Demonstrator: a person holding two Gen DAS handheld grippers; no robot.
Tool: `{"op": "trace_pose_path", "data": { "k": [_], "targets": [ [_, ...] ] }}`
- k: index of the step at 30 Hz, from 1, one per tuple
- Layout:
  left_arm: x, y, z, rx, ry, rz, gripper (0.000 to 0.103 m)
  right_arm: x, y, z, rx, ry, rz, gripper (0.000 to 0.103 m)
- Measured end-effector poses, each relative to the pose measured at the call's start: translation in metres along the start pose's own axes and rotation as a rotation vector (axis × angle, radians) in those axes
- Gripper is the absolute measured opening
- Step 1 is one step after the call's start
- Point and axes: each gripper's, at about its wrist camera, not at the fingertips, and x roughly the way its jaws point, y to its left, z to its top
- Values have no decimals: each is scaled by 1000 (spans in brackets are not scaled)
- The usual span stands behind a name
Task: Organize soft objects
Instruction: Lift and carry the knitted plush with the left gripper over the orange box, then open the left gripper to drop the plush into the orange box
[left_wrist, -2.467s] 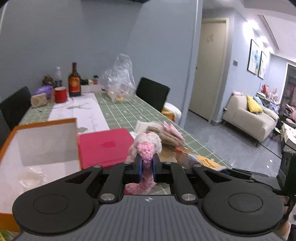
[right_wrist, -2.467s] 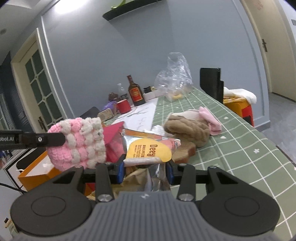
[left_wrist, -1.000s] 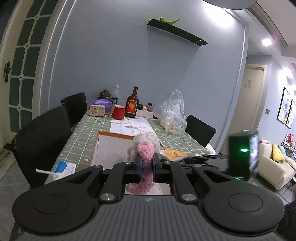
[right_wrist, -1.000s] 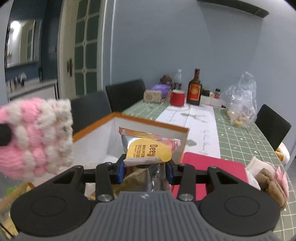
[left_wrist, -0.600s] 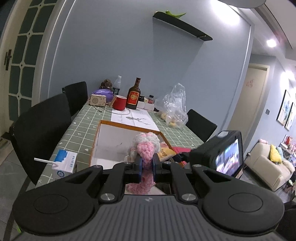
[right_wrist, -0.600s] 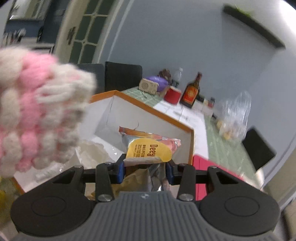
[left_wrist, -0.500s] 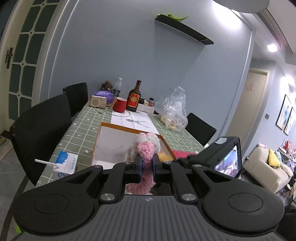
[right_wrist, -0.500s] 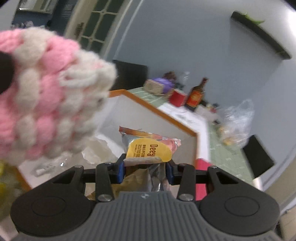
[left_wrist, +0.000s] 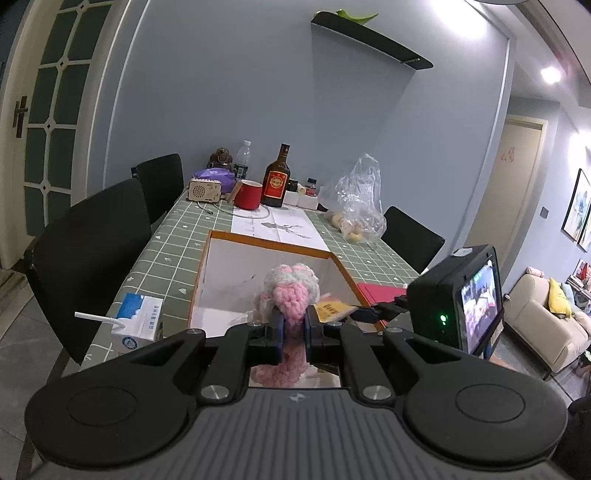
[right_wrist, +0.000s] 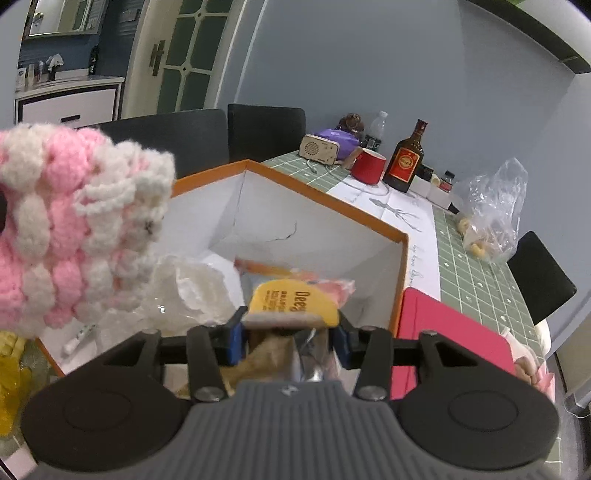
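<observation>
Orange-rimmed box (right_wrist: 325, 201): snack packet (right_wrist: 295, 302) over its open top, right gripper (right_wrist: 290, 339) jaws just widening, pads look clear of it, prob. to drop it in; pink-white knit item (left_wrist: 290, 295) pinched tight in left gripper (left_wrist: 294, 330) just above box's near edge, awaiting its turn

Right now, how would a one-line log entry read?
left hand-held gripper: shut on knitted piece | right hand-held gripper: opening, snack bag over box
</observation>
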Motion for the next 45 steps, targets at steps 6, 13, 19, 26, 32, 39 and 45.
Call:
{"op": "trace_pose_path", "data": {
  "k": [6, 13, 19, 26, 32, 39, 45],
  "targets": [
    [3, -3, 3, 11, -1, 12, 11, -18, -2, -3, -52, -126, -46, 76],
    [-3, -7, 11, 8, -31, 10, 11, -39, -33, -12, 45, -235, -5, 84],
    [5, -22, 30, 36, -76, 45, 11, -48, -66, -25, 99, -448, 12, 84],
    [54, -37, 48, 29, -43, 93, 11, -27, -86, -37, 181, -415, -7, 79],
    [90, -40, 44, 39, 9, 161, 11, -23, -90, -39, 260, -381, 84, 80],
    [112, -29, 40, 17, 45, 176, 11, -23, -85, -42, 257, -373, 70, 80],
    [132, -21, 39, -25, 99, 169, 11, -21, -86, -44, 307, -359, 25, 80]
  ]
}}
